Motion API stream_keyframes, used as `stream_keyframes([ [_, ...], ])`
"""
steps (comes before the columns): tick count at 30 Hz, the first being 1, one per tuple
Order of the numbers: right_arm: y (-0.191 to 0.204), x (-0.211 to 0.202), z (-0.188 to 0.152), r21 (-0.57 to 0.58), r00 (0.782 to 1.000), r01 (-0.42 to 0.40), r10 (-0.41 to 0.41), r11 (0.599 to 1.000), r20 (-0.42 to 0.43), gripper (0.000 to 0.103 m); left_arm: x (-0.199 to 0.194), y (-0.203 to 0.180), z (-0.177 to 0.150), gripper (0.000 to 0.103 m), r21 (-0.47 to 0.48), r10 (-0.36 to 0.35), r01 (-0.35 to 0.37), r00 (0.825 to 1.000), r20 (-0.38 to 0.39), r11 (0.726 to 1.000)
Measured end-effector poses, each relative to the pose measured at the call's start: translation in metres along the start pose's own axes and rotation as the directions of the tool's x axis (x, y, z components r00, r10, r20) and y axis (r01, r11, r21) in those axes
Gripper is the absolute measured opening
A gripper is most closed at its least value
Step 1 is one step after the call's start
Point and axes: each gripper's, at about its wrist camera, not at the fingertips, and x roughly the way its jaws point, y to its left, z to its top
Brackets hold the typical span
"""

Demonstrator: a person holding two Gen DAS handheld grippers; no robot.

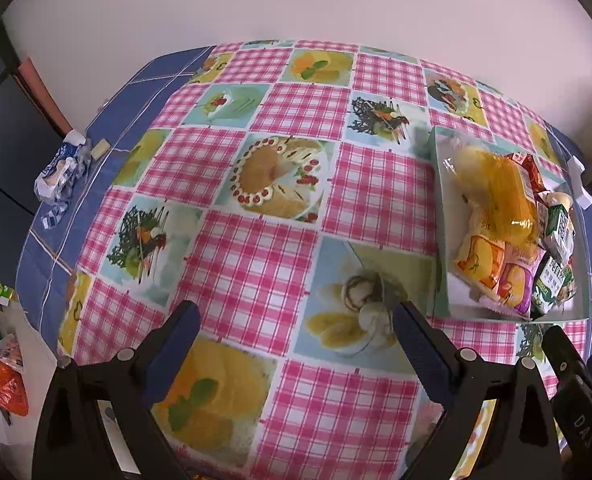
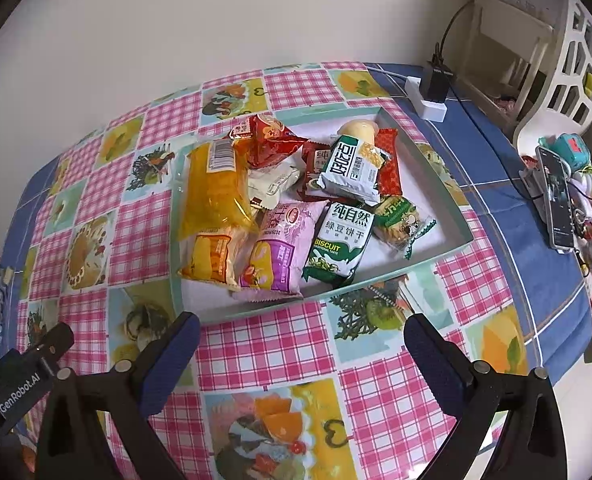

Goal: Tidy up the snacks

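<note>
A shallow pale-green tray (image 2: 428, 160) on the checked tablecloth holds several snack packets: a long yellow bag (image 2: 211, 196), a pink packet (image 2: 279, 252), a green-and-white biscuit pack (image 2: 336, 248), a red wrapper (image 2: 267, 136) and others. In the left wrist view the same tray (image 1: 440, 216) lies at the right with the yellow bag (image 1: 496, 196) on top. My right gripper (image 2: 300, 340) is open, empty, just in front of the tray's near rim. My left gripper (image 1: 296, 328) is open over bare tablecloth, left of the tray.
A crumpled blue-and-white wrapper (image 1: 61, 172) lies at the table's far left edge. A white power strip with a black adapter (image 2: 432, 92), a phone on a stand (image 2: 556, 200) and small clutter sit on the right. A white plastic chair (image 2: 568, 60) stands beyond.
</note>
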Motion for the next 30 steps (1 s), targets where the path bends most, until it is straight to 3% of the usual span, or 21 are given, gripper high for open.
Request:
stream_keyframes([
  [17, -0.001, -0.009, -0.006, 0.000, 0.999, -0.020, 0.020, 1.000, 0.026, 0.103, -0.005, 0.009, -0.013, 0.097, -0.005, -0.014, 0.014, 1.000, 0.002, 1.000],
  [30, 0.000, -0.013, -0.007, -0.001, 0.999, -0.024, 0.024, 1.000, 0.043, 0.103, -0.017, 0.008, -0.012, 0.097, -0.002, -0.043, 0.043, 0.996, 0.074, 0.999],
])
